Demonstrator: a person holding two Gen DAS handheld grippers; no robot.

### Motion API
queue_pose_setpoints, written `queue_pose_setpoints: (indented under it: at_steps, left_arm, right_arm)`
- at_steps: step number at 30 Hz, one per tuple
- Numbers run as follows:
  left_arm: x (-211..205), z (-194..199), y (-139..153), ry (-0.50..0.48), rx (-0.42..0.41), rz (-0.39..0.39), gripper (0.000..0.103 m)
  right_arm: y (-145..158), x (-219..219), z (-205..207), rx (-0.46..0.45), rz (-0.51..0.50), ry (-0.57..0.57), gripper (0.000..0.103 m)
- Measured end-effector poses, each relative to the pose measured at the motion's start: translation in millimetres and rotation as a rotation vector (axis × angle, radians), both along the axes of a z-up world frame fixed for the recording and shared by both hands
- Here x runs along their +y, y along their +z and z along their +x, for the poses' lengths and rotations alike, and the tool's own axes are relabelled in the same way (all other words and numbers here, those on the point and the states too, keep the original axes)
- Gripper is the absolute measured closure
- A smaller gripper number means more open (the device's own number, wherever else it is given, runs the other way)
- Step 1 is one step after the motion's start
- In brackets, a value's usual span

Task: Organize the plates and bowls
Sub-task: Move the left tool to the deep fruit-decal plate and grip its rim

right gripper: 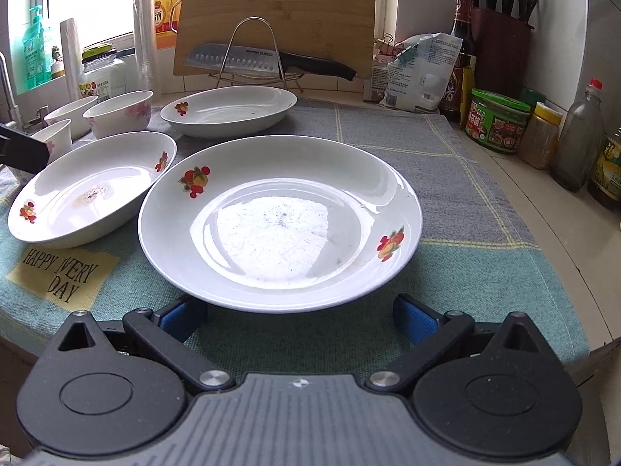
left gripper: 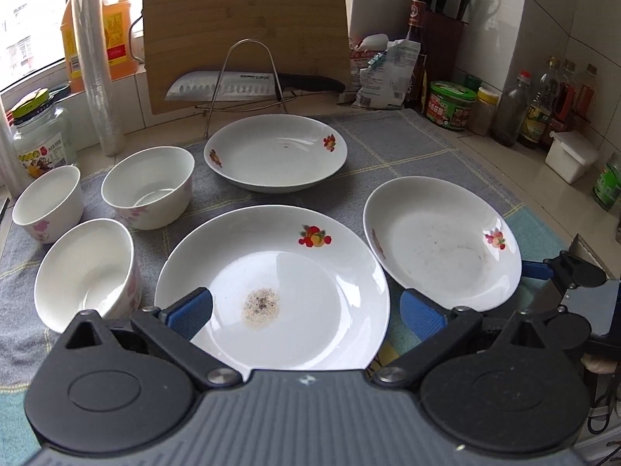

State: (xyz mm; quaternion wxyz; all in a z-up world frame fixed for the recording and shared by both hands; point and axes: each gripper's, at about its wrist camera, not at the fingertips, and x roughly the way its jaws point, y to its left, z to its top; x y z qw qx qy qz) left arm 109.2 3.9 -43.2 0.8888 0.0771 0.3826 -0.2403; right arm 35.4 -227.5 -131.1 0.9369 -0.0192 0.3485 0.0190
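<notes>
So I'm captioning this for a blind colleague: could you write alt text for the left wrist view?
An open left gripper hovers at the near plate, which has a crumb stain. Two more plates and three bowls sit on a checked cloth.

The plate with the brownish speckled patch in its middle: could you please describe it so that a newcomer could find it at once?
Start from the bamboo cutting board leaning against the back wall, then come forward over the checked cloth past the far plate. The plate nearest the left gripper is the one. Alone among the three plates, it has a brownish speckled patch at its centre.
</notes>
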Motion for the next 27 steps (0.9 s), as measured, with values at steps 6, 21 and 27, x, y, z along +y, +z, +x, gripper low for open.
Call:
queue_pose_setpoints:
  at_steps: [6, 21, 27]
  left_arm:
    - [-32.2, 24.0, 4.5, -0.189, 0.010, 0.001, 0.001]
    - [-127.9, 87.4, -9.9, -0.382, 0.140, 0.062, 0.001]
    - [-144.2, 106.7, -23.5, -0.421, 0.248, 0.080, 0.001]
  right_arm:
    - [-3.7, -0.8, -6.5, -0.052, -0.001, 0.011, 0.000]
    - [-2.6, -12.3, -0.2, -0.036, 0.003, 0.163, 0.000]
    - [-1.9, -12.7, 1.1, -0.024, 0.001, 0.174, 0.000]
